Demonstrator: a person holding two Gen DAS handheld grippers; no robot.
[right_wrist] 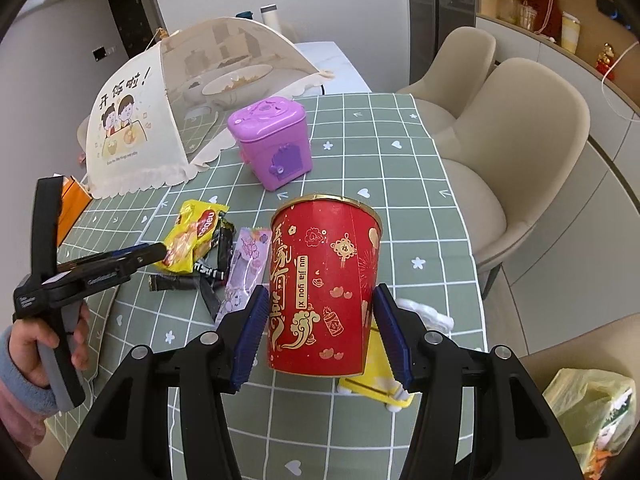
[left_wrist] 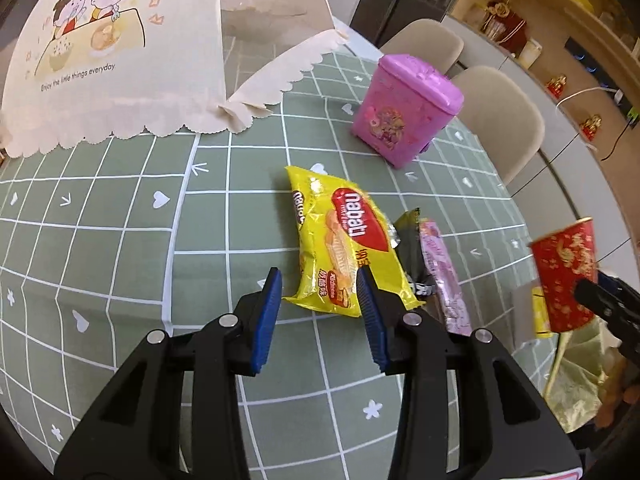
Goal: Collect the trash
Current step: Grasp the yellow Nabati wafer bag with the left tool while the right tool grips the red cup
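My left gripper (left_wrist: 319, 280) is open, its fingers over the near end of a yellow Nabati wafer pack (left_wrist: 344, 240) lying on the green checked tablecloth. A black wrapper (left_wrist: 412, 248) and a pink wrapper (left_wrist: 444, 276) lie beside the pack. My right gripper (right_wrist: 320, 300) is shut on a red paper cup (right_wrist: 324, 284) with gold print and holds it upright above the table. The cup shows at the right edge of the left wrist view (left_wrist: 564, 276). The pack (right_wrist: 188, 236), the wrappers and the left gripper (right_wrist: 156, 252) also show in the right wrist view.
A pink mini trash bin (left_wrist: 404, 108) with closed lid stands behind the wrappers, also in the right wrist view (right_wrist: 272, 140). A cream mesh food cover (left_wrist: 120, 52) stands at far left. A yellow wrapper (right_wrist: 376, 384) lies under the cup. Beige chairs (right_wrist: 520, 152) line the table's right side.
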